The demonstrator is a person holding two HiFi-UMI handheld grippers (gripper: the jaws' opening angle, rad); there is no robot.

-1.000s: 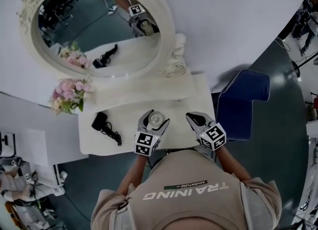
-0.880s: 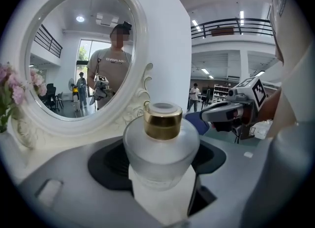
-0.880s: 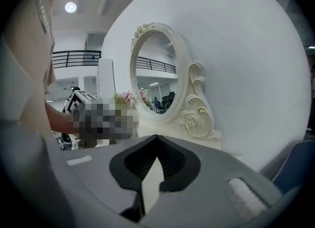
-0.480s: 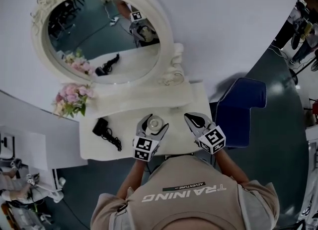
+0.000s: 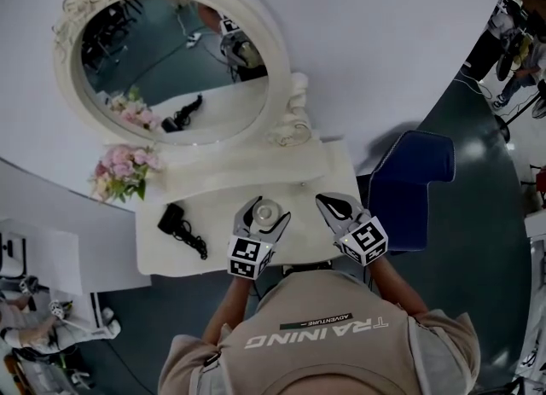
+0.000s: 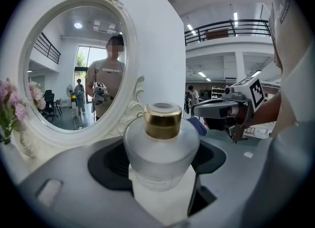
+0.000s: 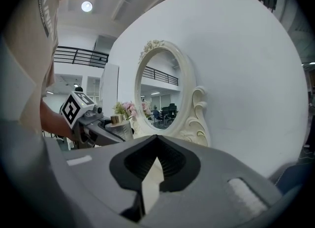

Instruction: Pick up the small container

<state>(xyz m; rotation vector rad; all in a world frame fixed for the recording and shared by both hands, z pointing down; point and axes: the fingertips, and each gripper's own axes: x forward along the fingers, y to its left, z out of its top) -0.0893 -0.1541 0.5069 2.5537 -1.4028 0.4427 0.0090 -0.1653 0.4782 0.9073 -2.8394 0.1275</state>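
The small container [image 6: 160, 148] is a frosted glass bottle with a gold collar, upright between the jaws of my left gripper [image 6: 160, 159]. Both black pads press on its sides. In the head view the container [image 5: 267, 211] and my left gripper [image 5: 268, 207] are over the near middle of the white dressing table [image 5: 222, 193]. Whether the base still touches the table I cannot tell. My right gripper [image 5: 331, 204] is a short way to the right, shut, with nothing in it; its tips meet in its own view [image 7: 156, 146], where the container [image 7: 118, 126] shows at the left.
An oval mirror [image 5: 171, 60] in a carved white frame stands at the back of the table. Pink flowers [image 5: 124, 167] are at the left end, with a black corded appliance [image 5: 179, 221] near them. A blue chair [image 5: 414, 180] stands right of the table.
The head view has shifted slightly. Both grippers and the container keep their places over the table.
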